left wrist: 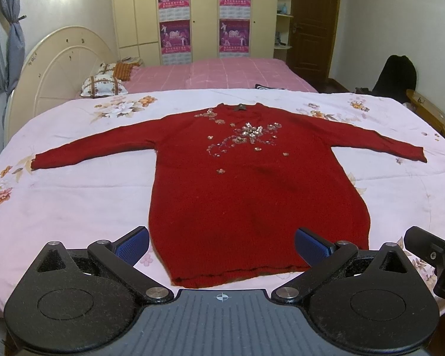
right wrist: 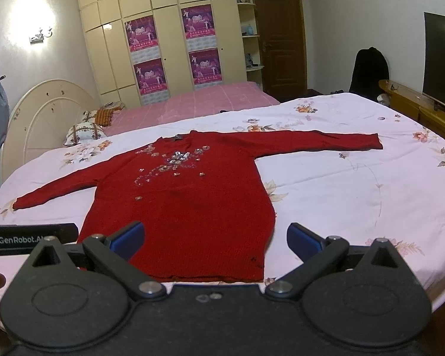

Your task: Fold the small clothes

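The red sweater (left wrist: pixel 240 184) lies flat and face up on the floral bedspread (left wrist: pixel 74 195), sleeves spread wide, its hem nearest both grippers. Left of the hem's middle, the left gripper (left wrist: pixel 222 244) hangs with jaws spread and empty; it should probably go out to the left sleeve cuff (left wrist: pixel 40 161) and pinch one layer. Right of it, the right gripper (right wrist: pixel 215 241), equally released, should mirror that at the right sleeve cuff (right wrist: pixel 370 142), folding inward without snagging the sequin flowers (right wrist: pixel 178 160).

Your left wrist view looks low from just behind the red sweater's (left wrist: pixel 246 184) hem, facing straight up it toward the wardrobe (left wrist: pixel 192 14). Your right wrist view sits just beside it (angled a little leftward), sharing sweater (right wrist: pixel 187 198), bed (right wrist: pixel 356 178) and wardrobe (right wrist: pixel 163 38).
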